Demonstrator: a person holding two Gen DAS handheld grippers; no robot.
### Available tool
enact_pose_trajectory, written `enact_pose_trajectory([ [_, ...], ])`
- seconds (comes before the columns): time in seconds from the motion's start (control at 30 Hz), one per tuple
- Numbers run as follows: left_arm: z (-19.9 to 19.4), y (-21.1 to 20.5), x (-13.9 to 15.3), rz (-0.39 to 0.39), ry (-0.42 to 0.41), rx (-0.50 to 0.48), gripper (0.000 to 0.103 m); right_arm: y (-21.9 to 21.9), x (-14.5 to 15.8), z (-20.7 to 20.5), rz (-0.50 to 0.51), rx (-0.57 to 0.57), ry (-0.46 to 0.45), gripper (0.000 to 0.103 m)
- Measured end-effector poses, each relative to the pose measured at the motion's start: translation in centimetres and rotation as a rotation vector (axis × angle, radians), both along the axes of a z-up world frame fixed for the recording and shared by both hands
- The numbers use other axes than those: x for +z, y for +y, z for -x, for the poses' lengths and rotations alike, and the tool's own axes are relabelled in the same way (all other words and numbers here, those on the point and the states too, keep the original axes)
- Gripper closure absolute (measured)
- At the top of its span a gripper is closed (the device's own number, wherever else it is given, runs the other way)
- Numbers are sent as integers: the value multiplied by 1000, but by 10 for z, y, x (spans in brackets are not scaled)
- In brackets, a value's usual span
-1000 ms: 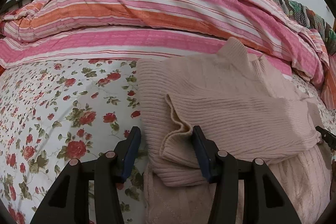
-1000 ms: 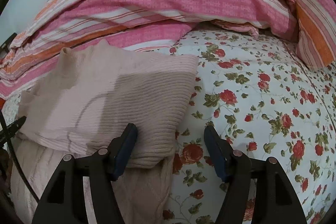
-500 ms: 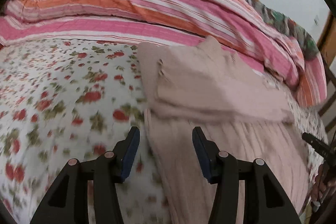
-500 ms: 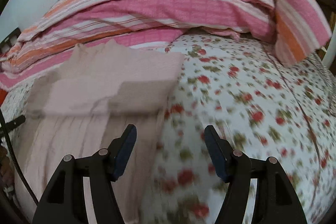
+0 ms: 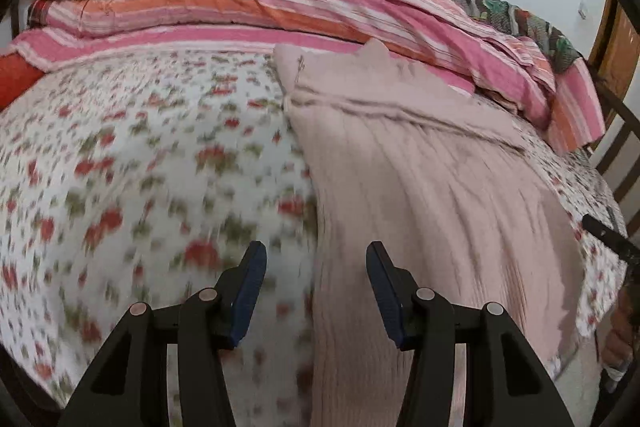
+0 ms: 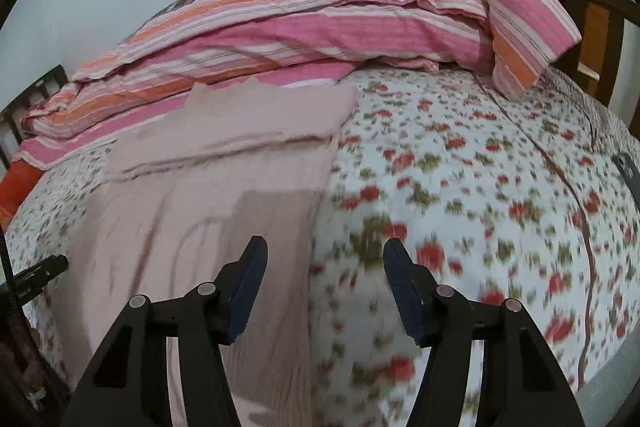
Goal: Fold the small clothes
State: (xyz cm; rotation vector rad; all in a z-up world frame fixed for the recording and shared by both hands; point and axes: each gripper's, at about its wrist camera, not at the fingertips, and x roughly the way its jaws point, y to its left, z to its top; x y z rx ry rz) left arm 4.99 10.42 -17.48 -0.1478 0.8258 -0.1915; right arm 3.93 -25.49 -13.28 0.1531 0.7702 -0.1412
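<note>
Blurred: white floral-print bedsheet (image 5: 140,187), near the camera in both views.
Cut off: pale pink ribbed knit sweater (image 5: 420,207), lower hem past the bottom edge.

A white bedsheet printed with red flowers (image 5: 140,167) covers the bed; a pink-and-orange striped quilt (image 6: 304,27) lies bunched along its far side.
</note>
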Motion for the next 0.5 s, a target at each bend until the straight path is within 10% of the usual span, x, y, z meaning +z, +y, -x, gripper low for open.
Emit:
enact_pose_trajectory([
  [0.37,38,1,-21,75,-17,-29,55,23,-47,47,-1,92,56,43],
  [0.5,35,-7,-24,83,-15,2,78,36,-54,45,28,84,58,52],
])
